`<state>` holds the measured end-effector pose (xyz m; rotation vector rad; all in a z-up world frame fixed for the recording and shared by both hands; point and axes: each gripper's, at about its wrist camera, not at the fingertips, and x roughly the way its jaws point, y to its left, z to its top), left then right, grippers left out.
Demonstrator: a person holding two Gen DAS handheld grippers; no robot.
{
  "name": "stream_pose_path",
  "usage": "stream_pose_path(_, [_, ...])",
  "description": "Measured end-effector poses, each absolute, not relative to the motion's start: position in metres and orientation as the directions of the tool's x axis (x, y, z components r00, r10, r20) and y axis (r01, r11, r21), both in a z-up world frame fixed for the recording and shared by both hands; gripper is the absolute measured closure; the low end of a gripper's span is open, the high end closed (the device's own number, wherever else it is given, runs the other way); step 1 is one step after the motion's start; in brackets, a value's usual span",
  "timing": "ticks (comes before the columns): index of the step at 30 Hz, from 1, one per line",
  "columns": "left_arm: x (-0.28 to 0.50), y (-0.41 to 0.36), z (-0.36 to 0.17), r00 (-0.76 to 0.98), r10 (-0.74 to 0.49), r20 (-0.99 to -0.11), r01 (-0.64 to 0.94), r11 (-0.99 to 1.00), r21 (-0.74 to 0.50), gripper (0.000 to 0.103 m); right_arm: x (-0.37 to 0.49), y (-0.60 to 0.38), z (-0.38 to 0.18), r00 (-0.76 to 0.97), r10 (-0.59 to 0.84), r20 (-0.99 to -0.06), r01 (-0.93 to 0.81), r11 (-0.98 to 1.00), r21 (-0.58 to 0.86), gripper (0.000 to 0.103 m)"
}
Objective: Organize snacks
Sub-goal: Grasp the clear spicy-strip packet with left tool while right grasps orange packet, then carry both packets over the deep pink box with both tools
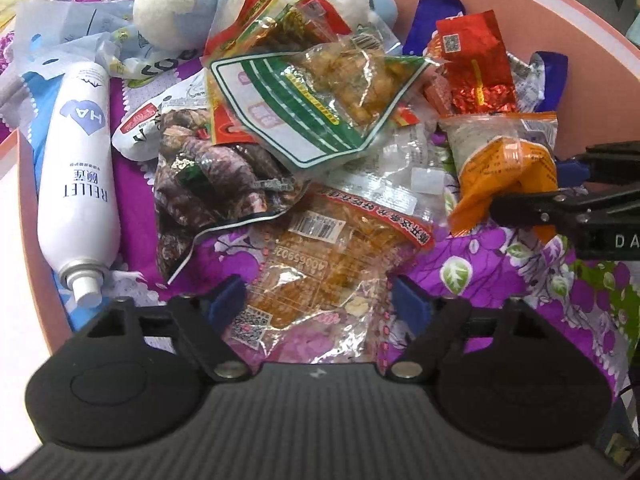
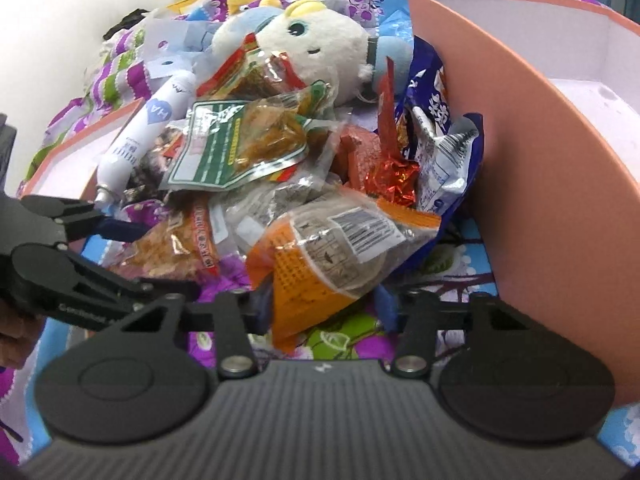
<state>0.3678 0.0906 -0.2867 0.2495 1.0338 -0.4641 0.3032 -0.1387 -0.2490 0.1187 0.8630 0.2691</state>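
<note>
Crowding snacks (image 1: 320,92) leave bare cloth (image 1: 500,264) beside pink wall (image 2: 532,184)

We see a heap of snack packets (image 1: 320,92) on the bedspread (image 1: 520,264), between two box walls (image 2: 532,184). Left of the heap lies a spray bottle (image 1: 82,168); behind it sits a plush toy (image 1: 256,0). At the heap's right edge lies a wrapped cake packet (image 2: 320,256).

Two close downward views — shared snack pile (image 1: 320,128)
</note>
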Motion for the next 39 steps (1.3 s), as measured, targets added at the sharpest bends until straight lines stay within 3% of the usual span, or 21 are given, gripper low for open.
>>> stream_pose_path(2, [0.361,0.087,-0.283,0.433,-0.245,-0.867,0.475,0.880,-0.011,0.032,0.299,-0.140,-0.246,0.621,0.284,-0.731,-0.191,0.959,0.211,0.055])
stream_pose_path(8, [0.346,0.081,-0.272,0.437,-0.213,-0.874,0.406,0.914,-0.020,0.038,0.282,-0.148,-0.232,0.631,0.285,-0.722,-0.201,0.958,0.202,0.056])
stream_pose_path(26, [0.239,0.067,-0.196,0.512,-0.143,-0.847,0.024,0.988,-0.152,0.039,0.193,-0.175,-0.177,0.670,0.299,-0.679,-0.217,0.954,0.206,0.056])
stream_pose_path(39, [0.150,0.046,-0.139,0.588,-0.115,-0.801,-0.079,0.977,-0.198,0.039,0.121,-0.193,-0.134,0.728,0.296,-0.619,-0.233,0.955,0.182,0.056])
